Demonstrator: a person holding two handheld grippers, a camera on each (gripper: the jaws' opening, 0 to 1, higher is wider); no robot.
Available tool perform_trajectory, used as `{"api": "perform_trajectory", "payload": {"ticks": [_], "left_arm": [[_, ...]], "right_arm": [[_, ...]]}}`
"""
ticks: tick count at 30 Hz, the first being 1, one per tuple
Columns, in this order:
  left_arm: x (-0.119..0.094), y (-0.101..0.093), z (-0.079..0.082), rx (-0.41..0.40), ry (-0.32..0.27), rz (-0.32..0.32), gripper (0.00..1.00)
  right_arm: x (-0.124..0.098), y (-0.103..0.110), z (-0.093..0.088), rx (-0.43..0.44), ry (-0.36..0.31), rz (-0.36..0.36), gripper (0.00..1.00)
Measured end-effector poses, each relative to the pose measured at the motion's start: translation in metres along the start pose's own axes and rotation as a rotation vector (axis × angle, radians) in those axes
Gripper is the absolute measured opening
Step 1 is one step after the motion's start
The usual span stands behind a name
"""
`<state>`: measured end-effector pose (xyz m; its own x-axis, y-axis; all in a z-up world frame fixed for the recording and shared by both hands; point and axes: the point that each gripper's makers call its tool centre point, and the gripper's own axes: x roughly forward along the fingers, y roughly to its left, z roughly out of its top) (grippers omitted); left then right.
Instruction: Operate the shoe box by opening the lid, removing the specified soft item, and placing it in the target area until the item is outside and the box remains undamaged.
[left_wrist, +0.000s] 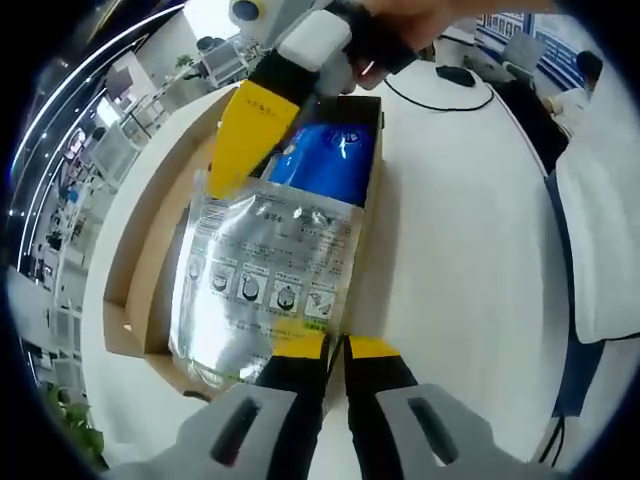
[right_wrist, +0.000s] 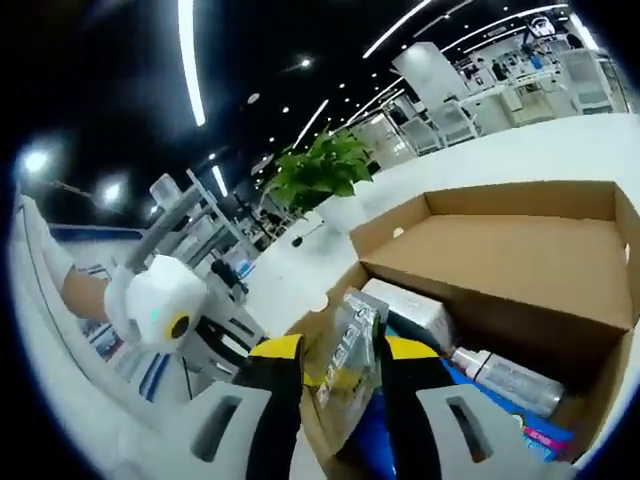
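Note:
A silver foil pouch (left_wrist: 265, 270) with printed pictograms hangs over the open cardboard shoe box (left_wrist: 140, 250). My left gripper (left_wrist: 336, 348) is shut on the pouch's near edge. My right gripper (left_wrist: 250, 135) comes in from the top and clamps the pouch's far corner with its yellow jaws. In the right gripper view the pouch (right_wrist: 345, 345) stands edge-on between my right gripper (right_wrist: 342, 365) jaws, in front of the box's raised lid (right_wrist: 500, 250). A blue pack (left_wrist: 335, 165) lies in the box under the pouch.
The box sits on a white table (left_wrist: 450, 250). Inside it are a white packet (right_wrist: 405, 305) and a small bottle (right_wrist: 505, 378). A black cable and mouse (left_wrist: 455, 75) lie beyond. A person's white sleeve (left_wrist: 600, 220) is at the right. A green plant (right_wrist: 320, 170) stands behind.

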<state>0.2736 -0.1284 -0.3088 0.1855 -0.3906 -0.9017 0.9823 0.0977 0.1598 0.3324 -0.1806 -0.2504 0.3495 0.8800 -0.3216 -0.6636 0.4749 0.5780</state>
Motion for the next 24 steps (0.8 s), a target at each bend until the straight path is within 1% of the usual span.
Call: {"api": "perform_trajectory", "payload": {"ticks": [2, 4, 5, 6, 9, 13, 14, 15, 17, 18, 19, 20, 21, 22, 23, 24], "left_arm": [[0.000, 0.000, 0.000, 0.000, -0.001, 0.000, 0.05], [0.000, 0.000, 0.000, 0.003, -0.001, 0.001, 0.05], [0.000, 0.001, 0.000, 0.004, 0.001, 0.004, 0.05], [0.000, 0.000, 0.000, 0.005, 0.000, 0.003, 0.05], [0.000, 0.001, 0.000, 0.000, -0.001, 0.001, 0.05], [0.001, 0.001, 0.000, 0.002, -0.001, 0.002, 0.05], [0.001, 0.001, 0.000, 0.001, -0.001, 0.002, 0.05], [0.001, 0.001, 0.000, 0.001, -0.001, 0.002, 0.05], [0.001, 0.001, 0.000, 0.000, -0.002, 0.000, 0.05], [0.001, 0.001, 0.000, -0.001, -0.003, -0.002, 0.05], [0.001, 0.001, 0.001, -0.001, -0.003, -0.001, 0.05], [0.001, 0.001, 0.001, -0.002, -0.002, -0.001, 0.05], [0.001, 0.002, 0.001, 0.001, -0.002, -0.001, 0.05], [0.001, 0.002, 0.001, 0.003, 0.000, -0.002, 0.05], [0.001, 0.002, 0.000, 0.005, 0.000, -0.002, 0.05], [0.001, 0.002, 0.000, 0.003, 0.000, -0.002, 0.05]], "right_arm": [[0.002, -0.001, 0.000, 0.039, 0.003, 0.026, 0.29], [0.004, -0.004, -0.002, 0.033, 0.019, 0.022, 0.29], [0.006, -0.017, -0.013, 0.023, 0.080, -0.017, 0.29], [0.008, -0.023, -0.016, 0.026, 0.097, -0.040, 0.28], [0.014, -0.024, -0.017, 0.040, 0.101, -0.027, 0.28], [0.009, -0.022, -0.014, 0.060, 0.086, -0.017, 0.25], [0.005, -0.014, -0.006, 0.089, 0.048, 0.022, 0.24], [0.002, -0.008, -0.001, 0.105, 0.028, 0.048, 0.21], [-0.004, 0.004, 0.011, 0.097, -0.015, 0.105, 0.16], [-0.004, 0.014, 0.021, 0.087, -0.052, 0.168, 0.16], [-0.001, 0.015, 0.018, 0.076, -0.018, 0.180, 0.16], [0.004, 0.009, 0.015, 0.047, 0.013, 0.150, 0.15], [0.005, 0.005, 0.013, -0.007, 0.038, 0.146, 0.13], [0.006, 0.001, 0.013, -0.021, 0.042, 0.134, 0.13], [0.008, -0.004, 0.014, -0.006, 0.034, 0.115, 0.14], [0.008, -0.010, 0.013, 0.002, 0.036, 0.083, 0.19]]}}
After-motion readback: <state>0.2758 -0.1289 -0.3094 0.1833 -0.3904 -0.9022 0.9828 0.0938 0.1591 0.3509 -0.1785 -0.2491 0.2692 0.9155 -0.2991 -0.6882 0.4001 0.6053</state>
